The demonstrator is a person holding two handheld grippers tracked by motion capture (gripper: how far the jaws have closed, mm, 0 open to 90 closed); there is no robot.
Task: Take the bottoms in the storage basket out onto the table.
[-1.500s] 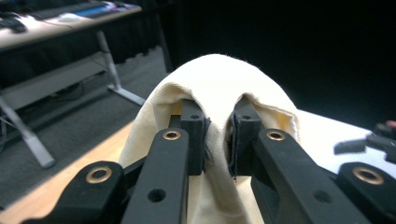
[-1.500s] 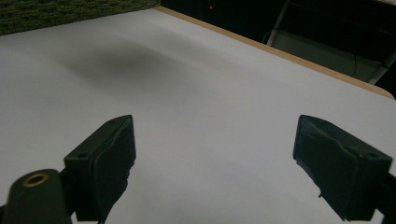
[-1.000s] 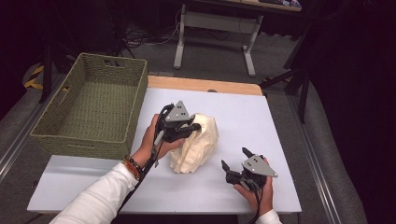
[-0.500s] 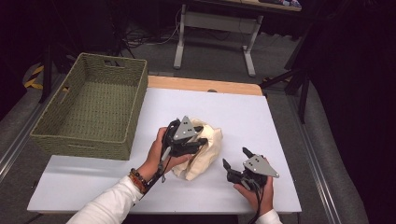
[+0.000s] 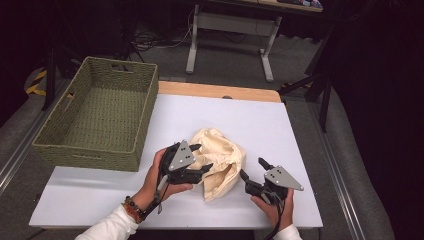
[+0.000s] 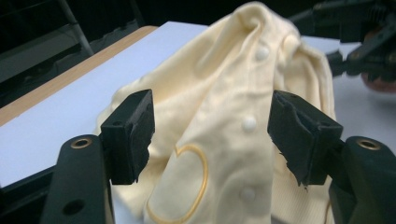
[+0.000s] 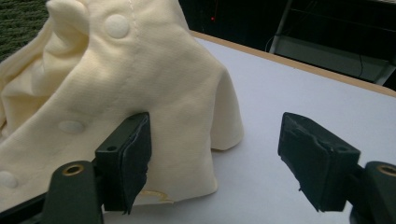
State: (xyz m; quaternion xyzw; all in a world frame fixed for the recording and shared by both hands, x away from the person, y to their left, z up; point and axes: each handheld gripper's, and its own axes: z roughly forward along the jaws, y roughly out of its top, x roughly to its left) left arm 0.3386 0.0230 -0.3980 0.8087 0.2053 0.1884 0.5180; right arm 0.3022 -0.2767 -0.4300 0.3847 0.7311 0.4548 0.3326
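We see a green woven basket (image 5: 100, 117) sitting on the left part of the white table (image 5: 280, 130), hanging over its left edge. Beyond the table's wooden far edge stands a grey metal frame (image 5: 230, 37) on the dark floor.

The cream garment (image 5: 220, 162) is soft matt knit cloth with smooth plastic-looking snaps. The desk (image 5: 260, 120) top is smooth matt white, wood-edged at the far side. The basket (image 5: 95, 120) is rough woven green cord.
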